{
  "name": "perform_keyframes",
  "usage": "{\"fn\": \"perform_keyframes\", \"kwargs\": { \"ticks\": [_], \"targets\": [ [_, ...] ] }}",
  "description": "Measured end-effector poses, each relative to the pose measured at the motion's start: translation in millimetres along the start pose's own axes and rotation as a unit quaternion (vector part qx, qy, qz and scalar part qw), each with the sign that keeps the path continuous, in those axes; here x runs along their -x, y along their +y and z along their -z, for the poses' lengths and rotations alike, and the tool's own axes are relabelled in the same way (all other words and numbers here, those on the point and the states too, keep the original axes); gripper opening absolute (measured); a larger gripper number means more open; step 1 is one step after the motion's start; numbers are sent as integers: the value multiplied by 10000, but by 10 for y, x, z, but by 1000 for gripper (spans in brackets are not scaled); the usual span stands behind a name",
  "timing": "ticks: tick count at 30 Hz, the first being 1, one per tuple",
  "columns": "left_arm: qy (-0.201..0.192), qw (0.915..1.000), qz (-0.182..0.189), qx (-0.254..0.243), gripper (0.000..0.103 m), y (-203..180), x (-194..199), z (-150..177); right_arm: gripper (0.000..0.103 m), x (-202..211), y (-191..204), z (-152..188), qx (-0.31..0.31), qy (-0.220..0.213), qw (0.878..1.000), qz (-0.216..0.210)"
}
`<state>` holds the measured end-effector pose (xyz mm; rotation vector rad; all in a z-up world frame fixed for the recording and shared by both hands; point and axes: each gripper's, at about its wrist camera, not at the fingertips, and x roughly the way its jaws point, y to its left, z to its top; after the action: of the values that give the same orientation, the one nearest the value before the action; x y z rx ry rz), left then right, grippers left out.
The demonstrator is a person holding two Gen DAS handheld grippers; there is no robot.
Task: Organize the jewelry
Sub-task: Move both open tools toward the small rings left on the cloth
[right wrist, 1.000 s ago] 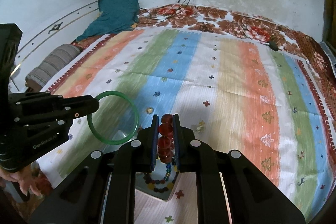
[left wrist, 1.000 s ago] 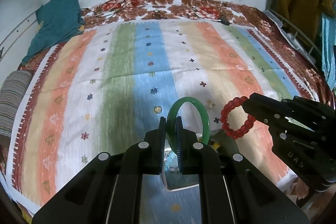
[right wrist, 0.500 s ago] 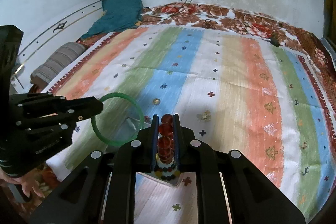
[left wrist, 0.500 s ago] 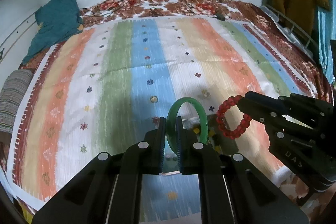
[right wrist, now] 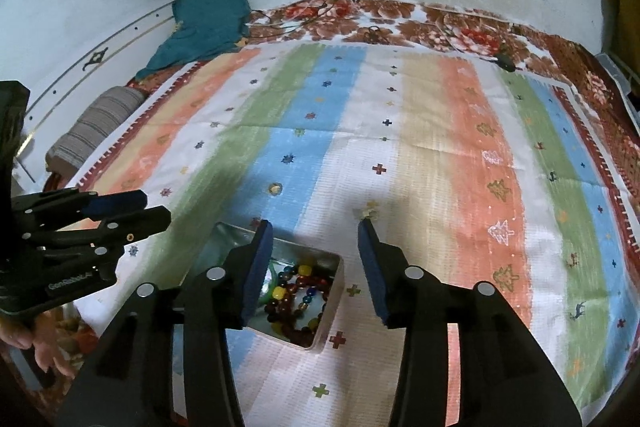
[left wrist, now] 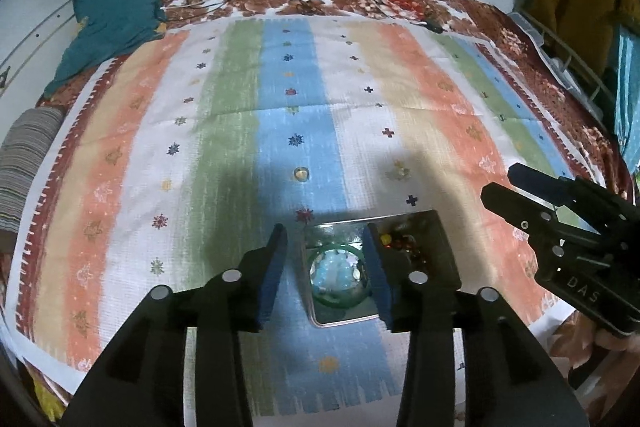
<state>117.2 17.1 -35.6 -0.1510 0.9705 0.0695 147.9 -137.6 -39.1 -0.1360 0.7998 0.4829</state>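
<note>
We hold our left claw (left wrist: 326, 267) and right claw (right wrist: 316, 259) wide apart and empty above the metal tin (right wrist: 334, 297) on the striped bedspread (left wrist: 296, 115). The green bangle (left wrist: 340, 301) and beaded bracelets (right wrist: 298, 301) lie inside it. We judge a careless descent could clip the rim and tip the tin, spilling beads across the bed.

the tin (left wrist: 440, 227) sits on the bedspread (left wrist: 224, 147) at six o'clock. the bangle (left wrist: 340, 301) lies in the tin's nine o'clock half and the beads (right wrist: 298, 301) in its three o'clock half. the pillow (right wrist: 96, 125) lies at nine o'clock, with the folded cloth (left wrist: 112, 23) at eleven o'clock.
</note>
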Motion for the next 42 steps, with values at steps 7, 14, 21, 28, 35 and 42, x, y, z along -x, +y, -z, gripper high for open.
{"fn": "perform_keyframes", "kwargs": {
  "ticks": [7,14,21,28,35,42],
  "targets": [
    [9,9999,-14,121,52,70,-25,-23,52,-77,-81,-9,-67,133,9999,25],
    [56,9999,-4,120,59,94,-57,-38,57,-130,-138,-31,-96,201,9998,7],
    [67,9999,-16,142,66,138,-93,-63,61,-182,-191,-65,-93,262,9996,-28],
    [139,9996,-19,225,69,198,-161,-110,63,-248,-220,-97,-126,355,9993,-30],
    [163,9996,-27,223,72,207,-195,-140,66,-361,-244,-131,-104,458,9989,38],
    [197,9995,-116,201,74,231,-314,-239,67,-466,-284,-157,-125,571,9983,74]
  ]
}}
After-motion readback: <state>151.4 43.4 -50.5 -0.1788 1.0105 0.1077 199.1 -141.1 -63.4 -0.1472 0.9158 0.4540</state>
